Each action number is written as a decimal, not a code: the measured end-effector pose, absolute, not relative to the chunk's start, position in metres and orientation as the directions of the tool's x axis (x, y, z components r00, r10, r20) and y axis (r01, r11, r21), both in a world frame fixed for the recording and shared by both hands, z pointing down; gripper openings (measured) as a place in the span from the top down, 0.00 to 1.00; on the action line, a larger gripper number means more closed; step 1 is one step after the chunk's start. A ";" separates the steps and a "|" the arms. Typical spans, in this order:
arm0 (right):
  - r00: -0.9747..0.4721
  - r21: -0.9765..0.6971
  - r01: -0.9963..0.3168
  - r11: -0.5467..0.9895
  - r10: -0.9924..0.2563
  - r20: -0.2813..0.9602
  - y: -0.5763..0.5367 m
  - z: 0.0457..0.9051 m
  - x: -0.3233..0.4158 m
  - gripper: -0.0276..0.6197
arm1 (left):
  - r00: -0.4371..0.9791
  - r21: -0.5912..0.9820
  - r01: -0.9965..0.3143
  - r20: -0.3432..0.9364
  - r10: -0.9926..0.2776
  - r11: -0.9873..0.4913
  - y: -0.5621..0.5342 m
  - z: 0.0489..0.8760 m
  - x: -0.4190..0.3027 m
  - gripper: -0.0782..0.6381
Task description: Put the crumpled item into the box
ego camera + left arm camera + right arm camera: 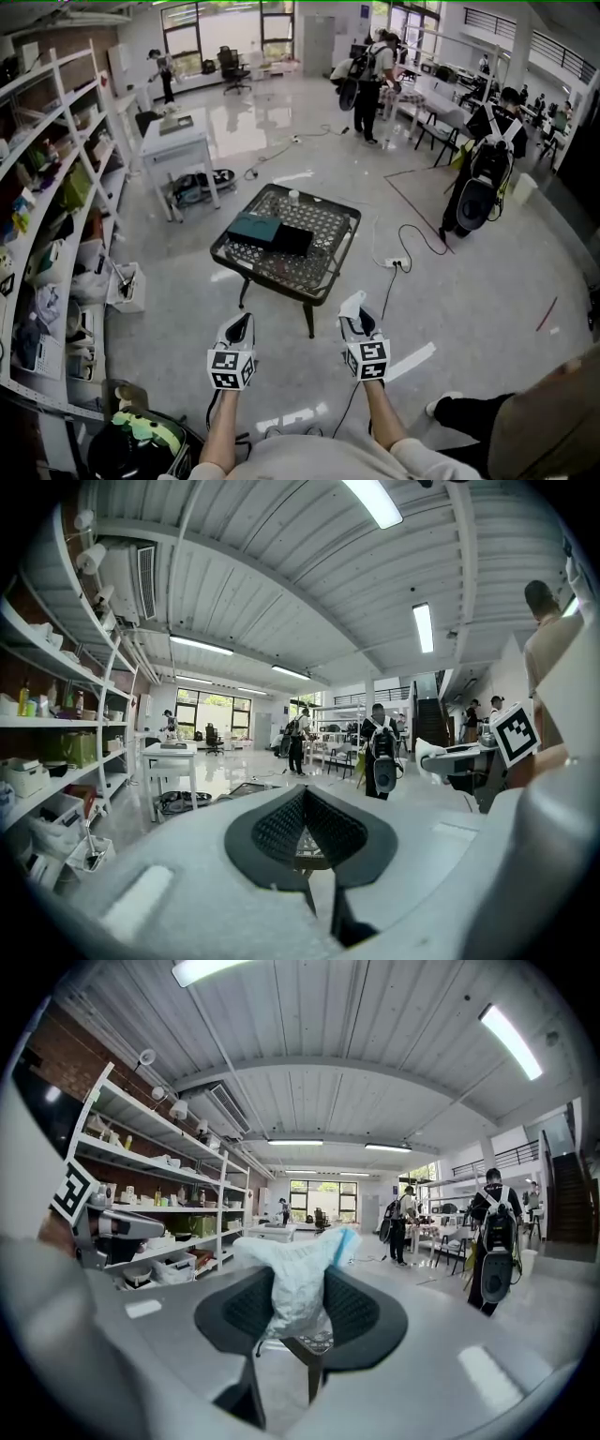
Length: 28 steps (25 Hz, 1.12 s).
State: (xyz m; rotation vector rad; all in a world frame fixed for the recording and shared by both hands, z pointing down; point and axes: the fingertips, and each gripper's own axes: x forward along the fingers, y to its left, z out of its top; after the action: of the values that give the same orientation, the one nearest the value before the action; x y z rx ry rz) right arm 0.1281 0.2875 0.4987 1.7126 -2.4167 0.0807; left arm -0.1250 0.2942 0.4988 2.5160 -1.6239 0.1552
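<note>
A dark teal box (251,230) lies on the low black mesh table (281,281), with a black part (292,241) against its right side. I stand a step short of the table, with both grippers held level and pointing at it. My right gripper (354,314) (300,1314) is shut on the crumpled item (298,1283), a white wad with a blue edge that sticks up between the pads. That wad shows as a white tuft (351,304) in the head view. The left gripper (239,328) (305,829) is shut, and nothing is held in it.
Shelving (47,216) full of goods runs along the left. A white table (178,145) stands beyond it. Cables (412,239) lie on the floor right of the mesh table. People with backpacks (483,183) stand at the back right. Someone's leg (469,412) is at my right.
</note>
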 end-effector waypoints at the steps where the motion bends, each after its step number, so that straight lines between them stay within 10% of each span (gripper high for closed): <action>1: -0.323 0.054 -0.940 0.336 -0.930 0.176 0.287 0.499 0.131 0.73 | 0.410 0.063 -0.912 0.166 -0.897 -0.405 0.295 0.500 -0.122 0.88; 28: -0.381 0.019 -0.919 0.393 -0.902 0.202 0.259 0.527 0.171 0.73 | 0.378 0.045 -0.925 0.207 -0.903 -0.377 0.280 0.518 -0.070 0.88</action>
State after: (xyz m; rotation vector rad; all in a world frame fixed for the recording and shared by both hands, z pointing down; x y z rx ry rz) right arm 0.1709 0.2592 0.5265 1.6319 -2.4665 0.1429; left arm -0.0698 0.2798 0.5183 2.4768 -1.6573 0.2216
